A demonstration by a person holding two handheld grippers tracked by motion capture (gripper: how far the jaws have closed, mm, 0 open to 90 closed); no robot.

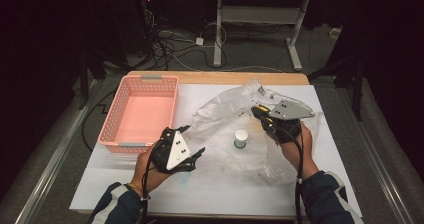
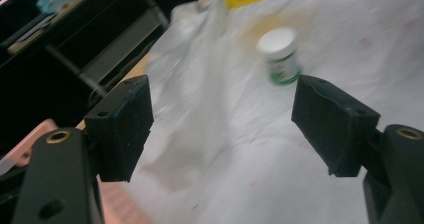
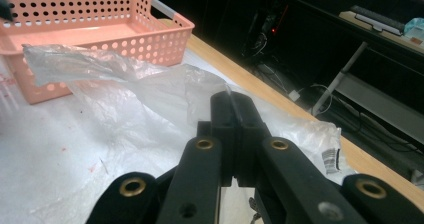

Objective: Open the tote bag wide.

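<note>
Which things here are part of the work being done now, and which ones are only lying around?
Part of the work:
- clear plastic bag, its edge pinched by the right gripper
- small white-capped bottle, standing inside the bag
- left gripper, jaws open, nothing between them

Only lying around:
- pink basket, empty
- cables on the floor beyond the table

Table brightly lit from above, far surroundings dark; left gripper view motion-blurred, white bottle smeared; right gripper view sharp
</note>
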